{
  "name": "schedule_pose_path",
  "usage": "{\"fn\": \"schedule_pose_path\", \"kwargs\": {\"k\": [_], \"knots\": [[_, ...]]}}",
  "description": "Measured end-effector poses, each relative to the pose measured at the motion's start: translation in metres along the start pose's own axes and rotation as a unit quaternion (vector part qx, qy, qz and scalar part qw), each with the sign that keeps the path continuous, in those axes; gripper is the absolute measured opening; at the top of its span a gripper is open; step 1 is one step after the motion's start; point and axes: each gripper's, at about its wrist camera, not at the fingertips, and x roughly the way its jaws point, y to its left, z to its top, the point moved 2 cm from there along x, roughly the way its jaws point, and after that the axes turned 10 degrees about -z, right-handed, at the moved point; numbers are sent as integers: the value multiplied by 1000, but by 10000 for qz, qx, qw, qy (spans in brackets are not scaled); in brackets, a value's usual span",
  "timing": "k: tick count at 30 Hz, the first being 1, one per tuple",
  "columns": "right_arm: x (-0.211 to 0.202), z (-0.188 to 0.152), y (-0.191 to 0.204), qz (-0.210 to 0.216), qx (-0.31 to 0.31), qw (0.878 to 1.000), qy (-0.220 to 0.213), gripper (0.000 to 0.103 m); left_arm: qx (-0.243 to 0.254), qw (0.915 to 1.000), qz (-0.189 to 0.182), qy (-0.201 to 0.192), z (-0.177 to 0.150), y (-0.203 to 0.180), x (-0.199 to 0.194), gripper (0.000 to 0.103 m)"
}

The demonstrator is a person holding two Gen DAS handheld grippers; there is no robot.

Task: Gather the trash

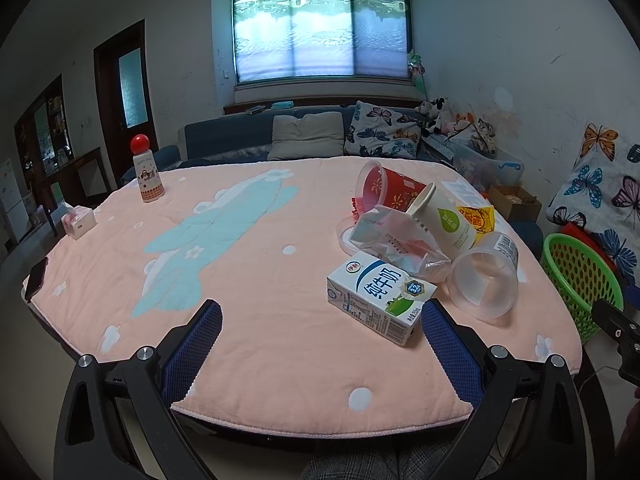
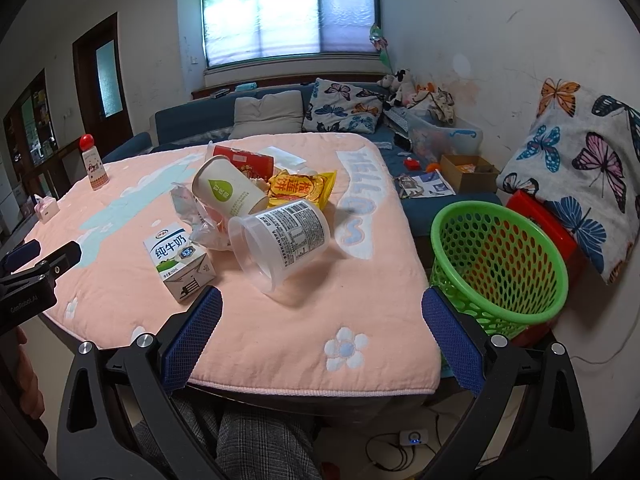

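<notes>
A pile of trash lies on the pink table cover (image 1: 260, 264): a white-and-blue milk carton (image 1: 378, 300) (image 2: 180, 258), a clear plastic tub (image 1: 484, 280) (image 2: 280, 240) on its side, a white paper cup (image 1: 444, 218) (image 2: 226, 194), a red cup (image 1: 386, 188) (image 2: 244, 160), a crumpled clear bag (image 1: 396, 246) and a yellow wrapper (image 1: 478, 216) (image 2: 302, 188). My left gripper (image 1: 320, 320) is open near the table's front edge, its right pad beside the carton. My right gripper (image 2: 320, 308) is open in front of the tub. A green mesh basket (image 2: 498, 264) (image 1: 580, 276) stands right of the table.
A red-capped bottle (image 1: 147, 174), a tissue box (image 1: 78, 222) and a dark phone (image 1: 36, 278) sit along the table's left side. A blue sofa with cushions (image 1: 308, 134) lies behind. Boxes and a red stool (image 2: 540, 216) crowd the floor near the basket.
</notes>
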Motion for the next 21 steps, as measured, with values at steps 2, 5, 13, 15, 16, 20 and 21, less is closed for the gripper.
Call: {"fn": "schedule_pose_path", "kwargs": {"k": [2,5,13,15,16,20,21], "knots": [[0,0,0,-1,-10,10000,1,99,-12,10000,-2,-2,1,2,-3,97],[1,0,0,7,-5,10000,10,99,-15,10000,4,-8,1,2,-2,97],[1,0,0,11,-12,10000,6,99,-11,10000,23,5,1,2,0,97],[1,0,0,18,-6,10000,9,99,-13,10000,19,6,1,2,0,97],[1,0,0,16,-11,10000,11,99,-13,10000,23,2,1,2,0,97],[1,0,0,11,-8,10000,16,99,-23,10000,17,12,0,2,0,97],[2,0,-1,12,-6,10000,16,99,-21,10000,20,11,0,2,1,97]]}}
